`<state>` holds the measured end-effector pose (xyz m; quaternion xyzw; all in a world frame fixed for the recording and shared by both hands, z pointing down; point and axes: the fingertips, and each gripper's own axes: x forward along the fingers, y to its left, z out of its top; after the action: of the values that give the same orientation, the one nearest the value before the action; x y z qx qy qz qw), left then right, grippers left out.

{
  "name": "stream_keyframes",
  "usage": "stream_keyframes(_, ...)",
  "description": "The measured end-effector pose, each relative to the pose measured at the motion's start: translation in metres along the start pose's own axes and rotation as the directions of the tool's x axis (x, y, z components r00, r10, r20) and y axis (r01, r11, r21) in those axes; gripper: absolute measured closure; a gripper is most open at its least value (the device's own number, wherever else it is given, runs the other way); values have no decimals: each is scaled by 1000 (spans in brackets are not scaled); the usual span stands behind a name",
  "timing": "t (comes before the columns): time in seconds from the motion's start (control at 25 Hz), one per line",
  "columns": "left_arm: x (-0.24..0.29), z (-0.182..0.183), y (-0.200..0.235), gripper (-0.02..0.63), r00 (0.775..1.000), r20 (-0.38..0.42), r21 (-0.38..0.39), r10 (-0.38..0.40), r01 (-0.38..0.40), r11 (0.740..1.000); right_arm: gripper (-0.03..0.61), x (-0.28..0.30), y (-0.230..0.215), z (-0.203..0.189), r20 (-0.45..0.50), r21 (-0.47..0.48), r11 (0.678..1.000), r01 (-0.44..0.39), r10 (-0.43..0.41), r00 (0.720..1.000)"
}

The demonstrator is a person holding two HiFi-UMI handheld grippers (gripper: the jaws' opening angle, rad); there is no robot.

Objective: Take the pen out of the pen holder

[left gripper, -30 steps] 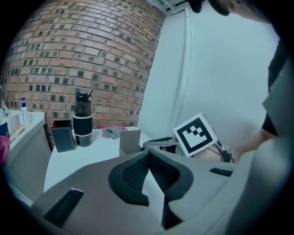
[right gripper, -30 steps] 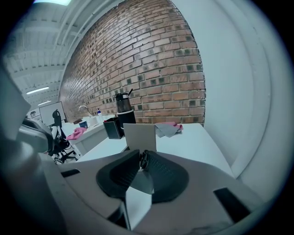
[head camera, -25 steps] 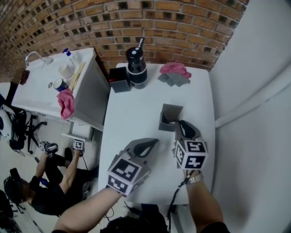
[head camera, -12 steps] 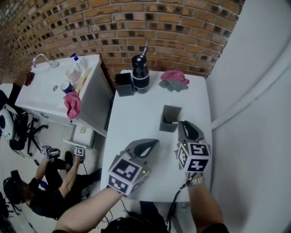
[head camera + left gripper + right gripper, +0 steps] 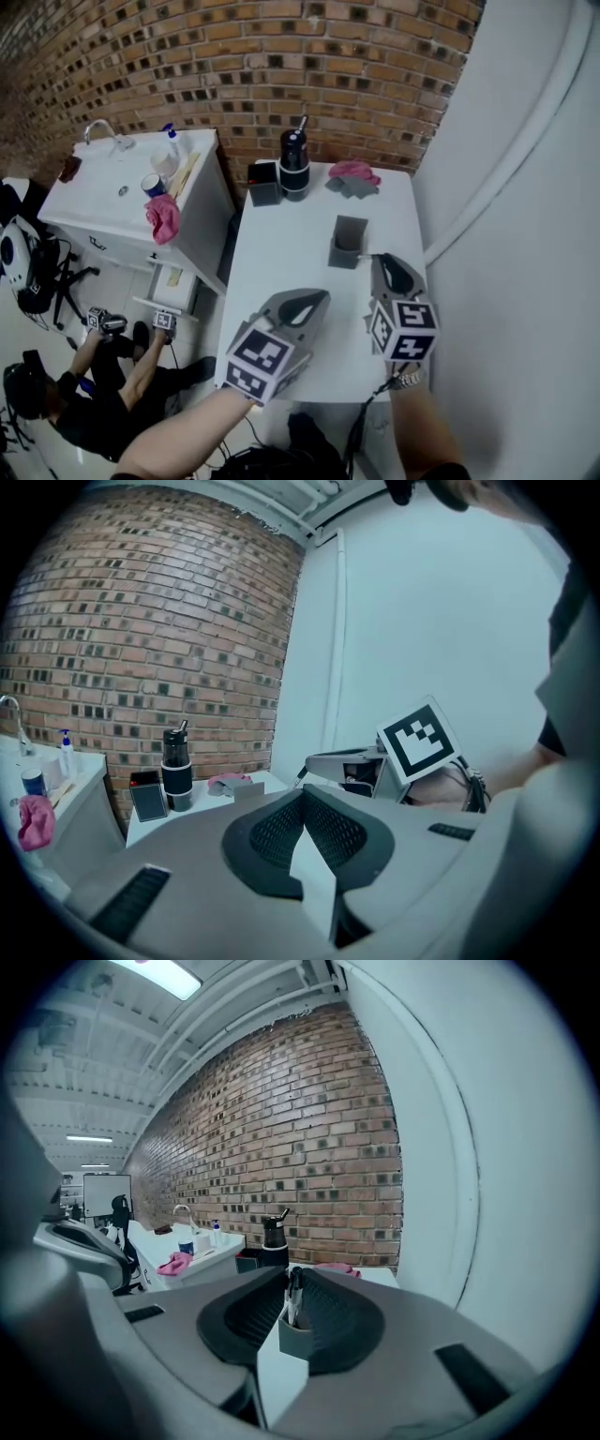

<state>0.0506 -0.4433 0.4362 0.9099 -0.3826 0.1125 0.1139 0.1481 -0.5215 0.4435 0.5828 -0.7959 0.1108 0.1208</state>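
- A white rectangular table [image 5: 281,272] stands against a red-brown brick wall [image 5: 281,56], with a plain white wall along its right edge and a white sink counter [image 5: 112,202] to its left.
- The grey square pen holder [image 5: 349,242] stands upright on the table's right half. Bare tabletop lies to its left and in front of it.
- At the far edge, well apart from the holder, are a black bottle [image 5: 293,167], a small black box [image 5: 264,184] and a pink cloth [image 5: 353,172].
- The left gripper [image 5: 305,305] hovers over the near edge, jaws apart and empty.
- The right gripper [image 5: 392,272] sits just short of the holder, jaws apart with nothing between them. Its own view frames the holder in the gap.
- Since a second ago the head view has drawn back, showing more wall and floor. Both grippers keep much the same places.
- The dark pen [image 5: 293,1293] shows only as tips above the holder's rim. How many are there cannot be told.
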Motion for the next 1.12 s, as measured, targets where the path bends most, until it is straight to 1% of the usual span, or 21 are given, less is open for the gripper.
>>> stream_keyframes(0.2,-39,7,-20,611,999,35,19,-6,6,1000,508,-44,20,11,35,-12,1000,17,-17,999)
stream_keyframes(0.36,-75,14,-34,611,999,54,20,-1,0,1000,508,-79,40,18,62,-18,999,32,-31,998)
stream_keyframes(0.48,-99,14,-45,611,997,71,40,-10,7,999,508,-104,54,21,83,-21,999,44,-42,996)
stream_keyframes(0.64,-131,12,-59,611,995,95,84,-32,24,996,508,-139,74,22,110,-28,998,63,-59,992)
stream_keyframes(0.84,-177,9,-82,611,992,120,94,-37,25,995,508,-185,101,20,140,-39,996,84,-77,987)
stream_keyframes(1.12,-238,-10,-116,611,986,155,133,-58,38,990,508,-250,141,6,182,-57,993,107,-95,979)
